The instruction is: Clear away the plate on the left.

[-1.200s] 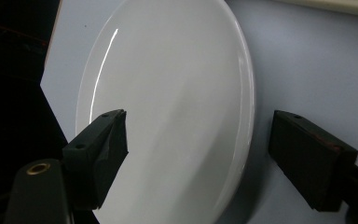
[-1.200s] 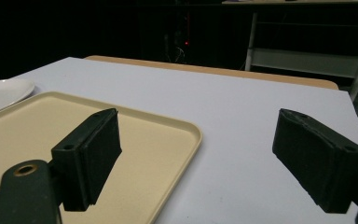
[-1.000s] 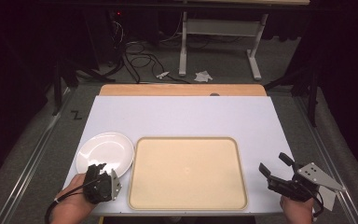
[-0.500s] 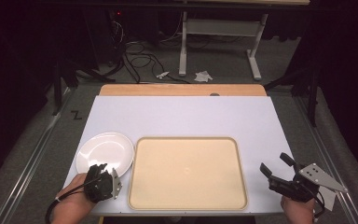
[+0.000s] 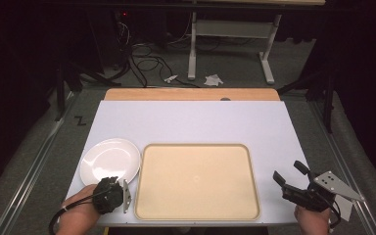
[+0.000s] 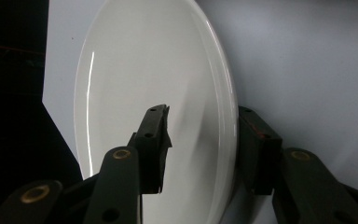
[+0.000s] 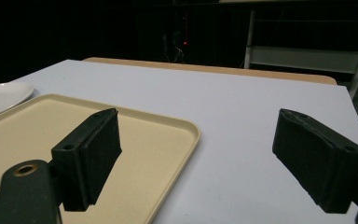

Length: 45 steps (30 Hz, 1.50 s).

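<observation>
At about eight o'clock on the white surface [image 5: 191, 122] sits the white plate [image 5: 110, 160], just beside the tan tray [image 5: 196, 181]. The left gripper [image 5: 126, 196] straddles its near rim, jaws apart, not yet clamped. The plate looks stiff, glossy and breakable, so that thin rim seems the only hold. At four o'clock the right gripper [image 5: 289, 177] hovers, jaws wide apart

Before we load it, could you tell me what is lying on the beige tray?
Nothing shows on the beige tray; its surface looks bare. The white plate sits beside it on the table, and whatever is under the tray is hidden.
</observation>
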Each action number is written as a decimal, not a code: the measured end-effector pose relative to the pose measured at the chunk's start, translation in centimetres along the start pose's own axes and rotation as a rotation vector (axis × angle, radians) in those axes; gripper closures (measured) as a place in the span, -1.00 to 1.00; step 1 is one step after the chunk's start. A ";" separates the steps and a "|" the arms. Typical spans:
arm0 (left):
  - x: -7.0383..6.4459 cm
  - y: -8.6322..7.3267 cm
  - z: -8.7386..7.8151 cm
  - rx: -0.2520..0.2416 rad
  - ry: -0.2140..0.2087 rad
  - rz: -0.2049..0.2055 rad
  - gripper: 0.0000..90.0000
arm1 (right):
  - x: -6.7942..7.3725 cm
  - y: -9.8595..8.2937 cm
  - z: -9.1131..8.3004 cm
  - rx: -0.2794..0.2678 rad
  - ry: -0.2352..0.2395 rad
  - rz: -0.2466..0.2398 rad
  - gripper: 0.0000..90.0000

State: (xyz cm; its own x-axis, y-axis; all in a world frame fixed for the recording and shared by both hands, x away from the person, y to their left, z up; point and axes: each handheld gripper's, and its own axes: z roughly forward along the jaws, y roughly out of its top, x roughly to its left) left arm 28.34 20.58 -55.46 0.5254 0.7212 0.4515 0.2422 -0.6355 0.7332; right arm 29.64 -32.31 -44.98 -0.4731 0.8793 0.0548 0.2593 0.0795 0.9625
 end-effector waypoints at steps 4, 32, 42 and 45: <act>0.0 0.0 0.1 -0.011 0.022 0.006 0.22 | 0.0 0.1 -0.3 -0.010 -0.006 0.000 -0.64; -0.3 -0.3 -0.2 -0.015 -0.034 -0.055 0.75 | -0.2 -0.1 -0.3 -0.001 -0.016 0.017 -0.64; 0.3 0.5 -0.3 -0.052 0.009 -0.040 0.83 | -0.1 0.1 -0.5 -0.014 -0.011 0.007 -0.64; 0.5 0.7 -0.4 -0.080 0.034 -0.038 0.87 | -0.1 0.2 -0.6 -0.019 -0.013 0.008 -0.64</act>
State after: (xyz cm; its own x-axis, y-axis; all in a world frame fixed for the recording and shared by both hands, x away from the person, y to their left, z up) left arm 28.42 20.56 -54.48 0.4885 0.7542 0.4388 0.1946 -0.5845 0.7877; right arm 29.25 -32.70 -44.64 -0.4598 0.8861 0.0588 0.2465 0.0638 0.9670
